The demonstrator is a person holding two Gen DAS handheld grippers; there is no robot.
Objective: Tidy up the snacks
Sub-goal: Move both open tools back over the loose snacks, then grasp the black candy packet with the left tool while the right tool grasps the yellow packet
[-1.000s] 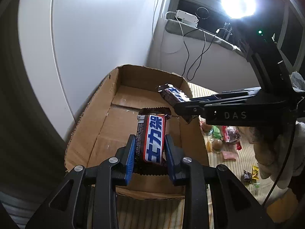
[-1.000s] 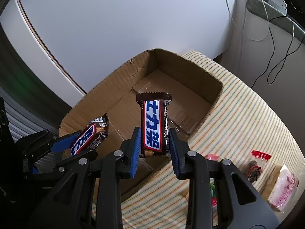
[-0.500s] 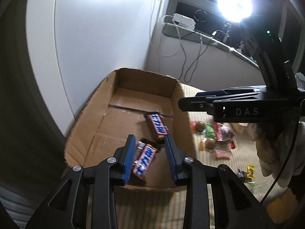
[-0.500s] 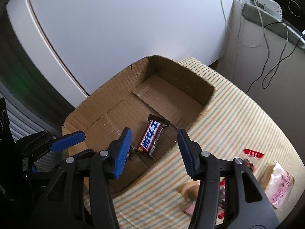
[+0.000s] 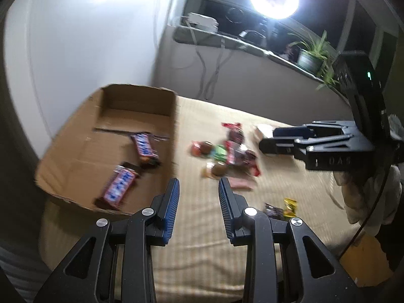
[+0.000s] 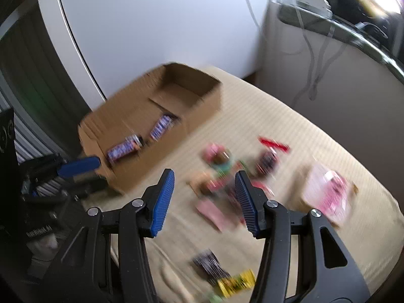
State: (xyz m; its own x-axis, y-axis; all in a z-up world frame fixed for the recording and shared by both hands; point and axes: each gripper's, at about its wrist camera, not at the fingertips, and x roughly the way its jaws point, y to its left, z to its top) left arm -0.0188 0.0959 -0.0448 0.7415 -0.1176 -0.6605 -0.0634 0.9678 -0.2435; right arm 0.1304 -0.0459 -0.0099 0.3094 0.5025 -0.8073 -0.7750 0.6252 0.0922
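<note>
Both tongs are released and carry nothing. The left gripper [image 5: 198,192] hangs with its blue pads spread apart over the striped cloth [image 5: 217,237], and the right gripper [image 6: 204,184] is spread wider still, its jaws framing the blurred heap of loose snacks [image 6: 222,174].

To the left of the left gripper's fingers, just beyond the left pad, sits the open cardboard box [image 5: 75,128]. Two chocolate bars lie flat on its floor: the nearer bar [image 5: 118,186] lies beside the box's near wall, slanted, and the farther bar [image 5: 146,149] lies just beyond it, their ends close together; whether they touch cannot be told through the blur. From the right wrist view the same box [image 6: 192,108] is ahead and to the left of the jaws, with both bars inside.

Ahead of the left gripper and slightly right, the heap of wrapped sweets [image 5: 227,154] rests on the cloth, well apart from the box. A pink sachet [image 6: 213,213] lies just inside the right gripper's span. A pale pink packet [image 6: 325,194] lies to the right of the right pad. Close under the right gripper, a dark wrapper [image 6: 209,265] and a yellow wrapper [image 6: 237,282] lie side by side
</note>
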